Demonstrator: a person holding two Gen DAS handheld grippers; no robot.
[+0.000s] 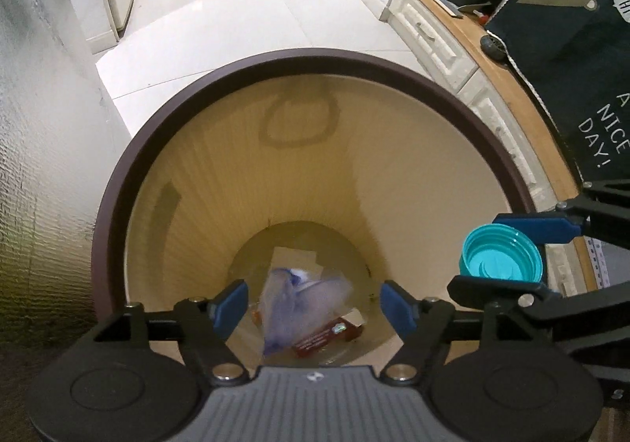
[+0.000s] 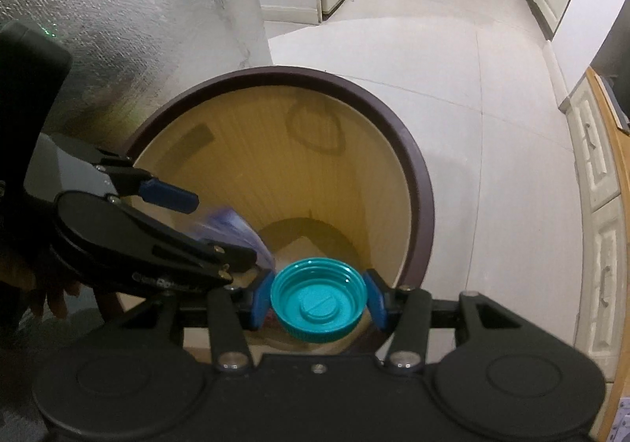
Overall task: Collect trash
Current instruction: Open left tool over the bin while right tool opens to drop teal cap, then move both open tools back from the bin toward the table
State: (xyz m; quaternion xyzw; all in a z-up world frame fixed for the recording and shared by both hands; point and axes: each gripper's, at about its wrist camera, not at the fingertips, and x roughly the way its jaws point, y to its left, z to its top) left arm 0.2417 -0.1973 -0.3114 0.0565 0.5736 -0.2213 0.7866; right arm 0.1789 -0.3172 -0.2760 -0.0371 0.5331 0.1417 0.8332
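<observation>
Teal plastic, a round screw cap (image 2: 318,307) with its hollow side facing up, sits clamped between the two blue pads of the right gripper (image 2: 318,306). The landmark is a tall round trash bin (image 2: 423,182) with a dark brown rim and pale yellowish inner walls, standing on a white tiled floor (image 2: 453,60). The cap hangs just above the bin's near edge, inside the line of the rim.

Over the bin's mouth, the left gripper (image 1: 315,304) has its blue pads spread wide apart, with nothing between them. Directly below it, within the bin, a crumpled clear plastic bag (image 1: 293,308) with blue-purple tint appears blurred; whether it rests on the bottom cannot be told. At the bottom of the bin lie a dark red wrapper (image 1: 327,335) with white print and a piece of white paper (image 1: 293,257).

From the left camera, the right gripper reaches in from the bin's right side, with the cap just inside the rim there. From the right camera, the left gripper stretches across the bin's left side, and the bag shows as a bluish blur beneath its fingers.

Left of the bin stands a silvery, textured foil-covered surface (image 1: 43,127). Right of the bin runs a white cabinet (image 1: 441,48) with drawers, topped by a wooden counter edge, where a dark cloth (image 1: 567,28) printed with "A NICE DAY!" hangs.
</observation>
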